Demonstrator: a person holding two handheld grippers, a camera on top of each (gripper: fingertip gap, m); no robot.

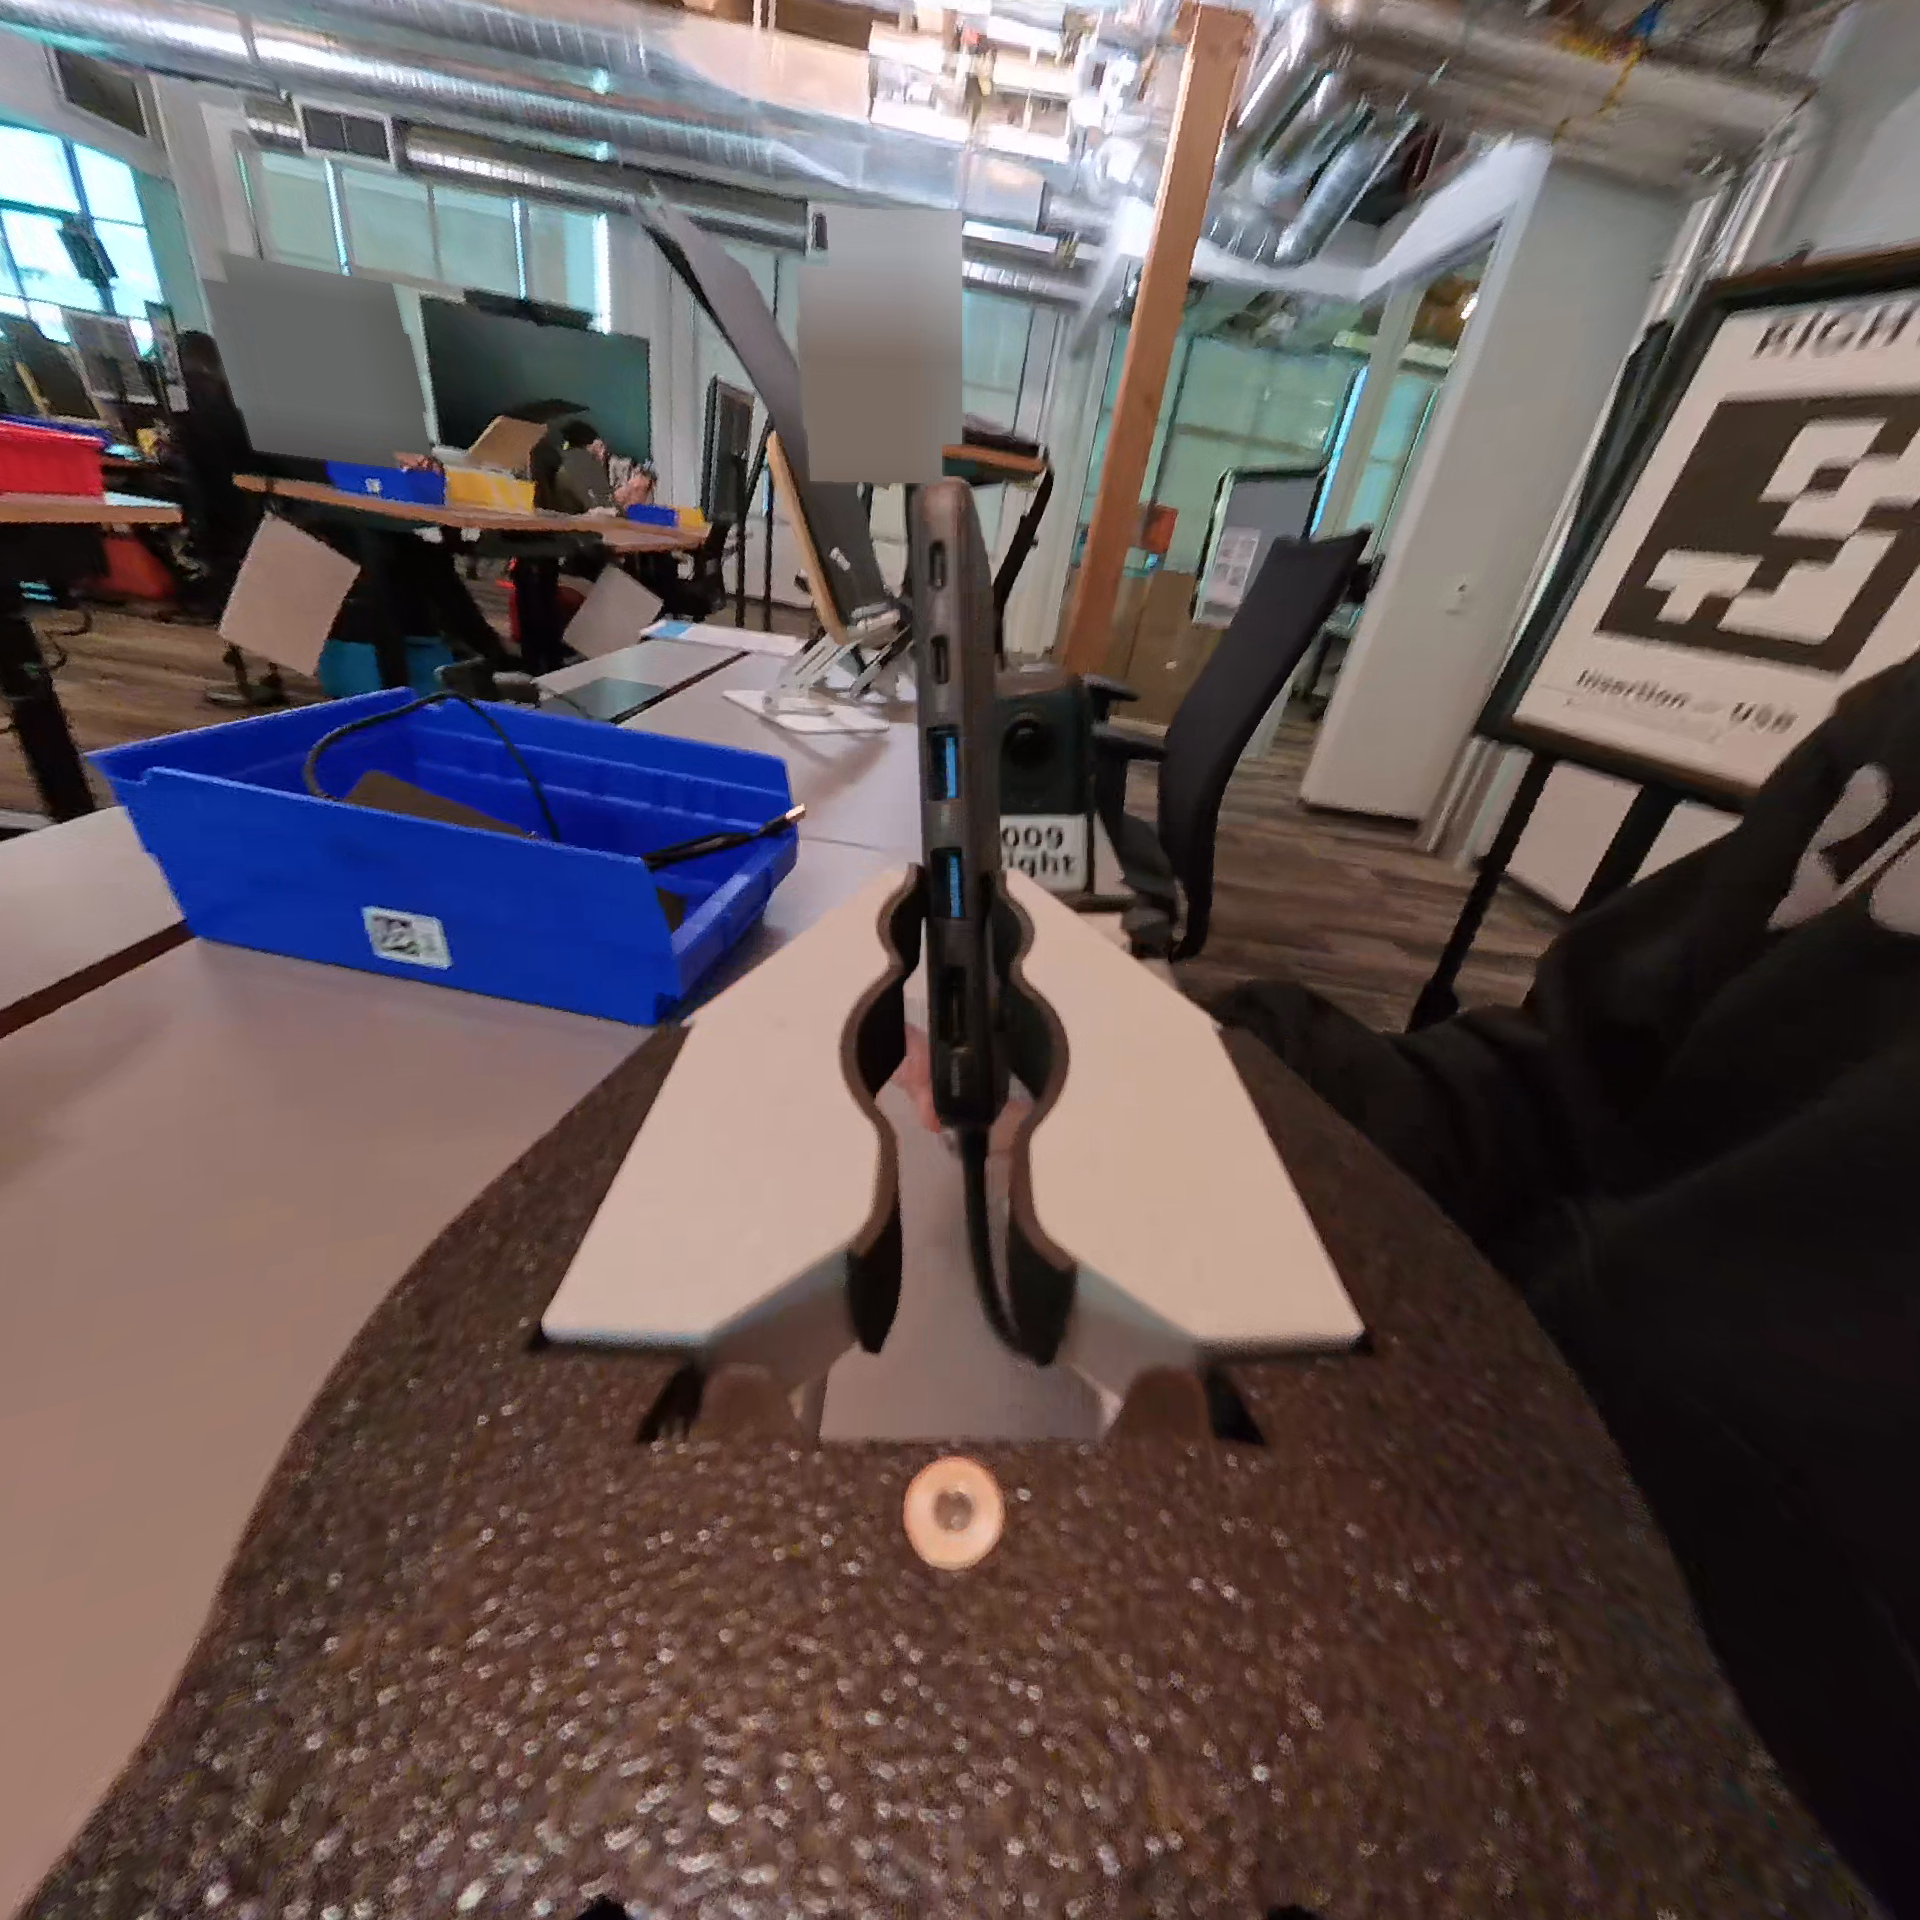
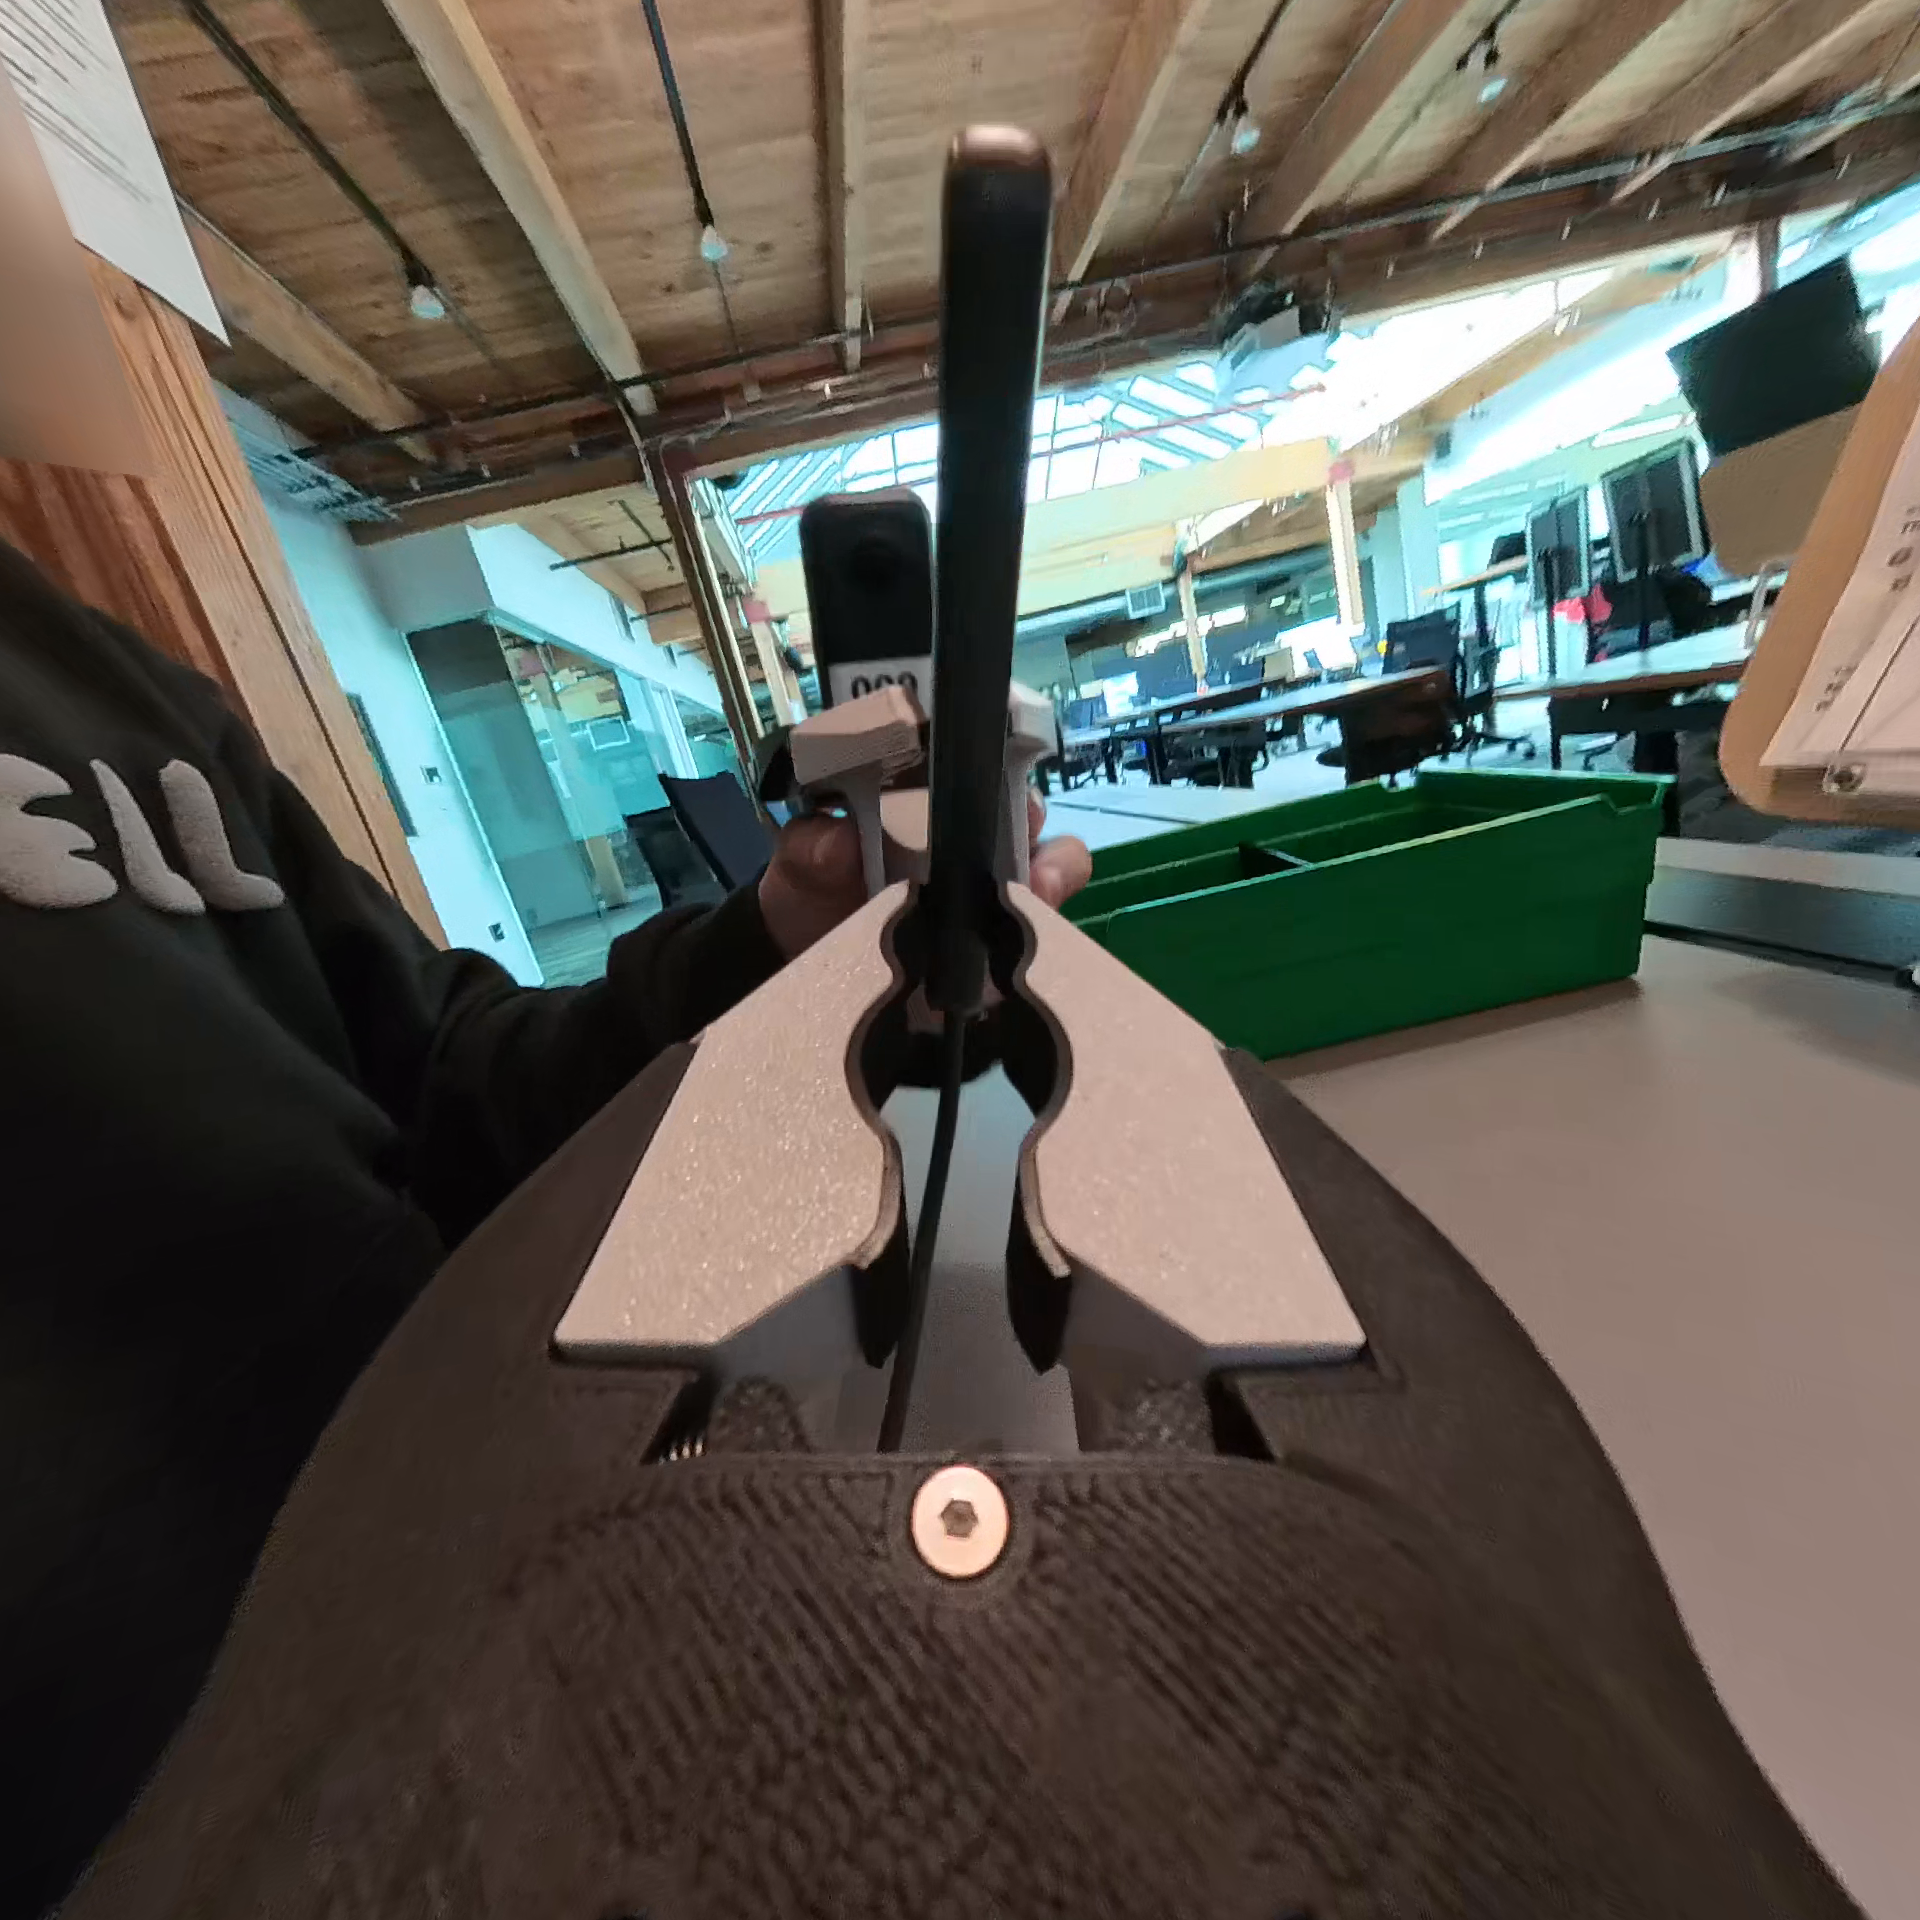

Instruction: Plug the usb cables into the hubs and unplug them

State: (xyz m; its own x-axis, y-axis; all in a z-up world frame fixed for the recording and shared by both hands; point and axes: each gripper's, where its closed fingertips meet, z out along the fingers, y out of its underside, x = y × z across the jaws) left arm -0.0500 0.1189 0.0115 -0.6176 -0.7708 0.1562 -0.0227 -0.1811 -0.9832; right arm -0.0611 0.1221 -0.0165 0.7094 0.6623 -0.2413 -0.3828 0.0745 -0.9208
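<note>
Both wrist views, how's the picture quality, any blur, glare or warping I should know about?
Left wrist view: the hub in the left gripper is fairly sharp, while the poster at right is motion-smeared, and fisheye bends the blue bin. Right wrist view: the dark hub in the right gripper is backlit by blown-out skylights, hiding its detail; the ceiling beams splay from distortion.

Glossy blue plastic bin [image 1: 447, 862] — matt grey tabletop [image 1: 208, 1091]

Your dark slim hub [image 1: 951, 790] stands upright at frame centre, port edge facing you, two blue USB sockets visible, black cable [image 1: 987, 1236] trailing from its lower end, second dark hub [image 2: 982, 582] upright at centre, thin cable [image 2: 925, 1226] hanging below.
</note>
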